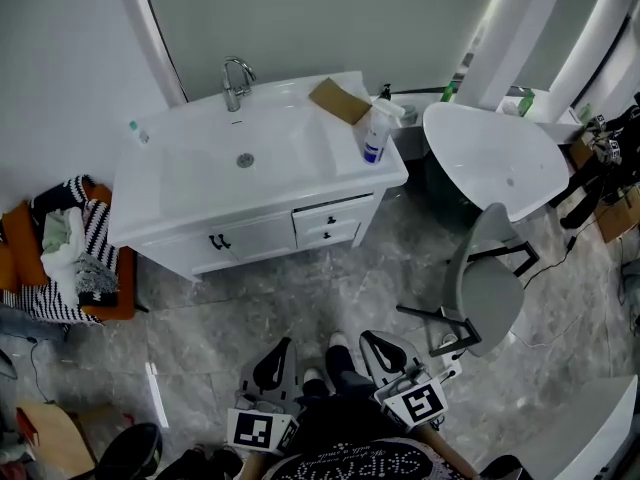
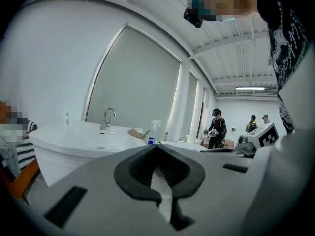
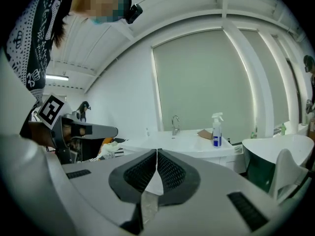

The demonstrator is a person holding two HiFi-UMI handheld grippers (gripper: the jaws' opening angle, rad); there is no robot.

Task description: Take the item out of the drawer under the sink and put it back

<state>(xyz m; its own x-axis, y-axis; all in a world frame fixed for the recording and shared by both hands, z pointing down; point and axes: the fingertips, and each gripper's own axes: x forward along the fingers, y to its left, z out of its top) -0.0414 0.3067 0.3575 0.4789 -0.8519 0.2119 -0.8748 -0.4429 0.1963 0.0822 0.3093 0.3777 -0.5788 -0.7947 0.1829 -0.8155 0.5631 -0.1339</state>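
1. While both drawers (image 1: 333, 222) under the sink (image 1: 200, 173) sit shut, item cannot be seen.
2. Left gripper (image 1: 283, 345): jaws together, nothing held.
3. Right gripper (image 1: 368, 336): jaws together, nothing held; well apart from drawers.

The head view looks steeply down from well back onto the floor (image 1: 250, 308) and the sink (image 1: 200, 173). Both gripper views sit low and near level, facing the sink from afar; all three share its tap (image 1: 236, 83) and spray bottle (image 1: 377, 133).
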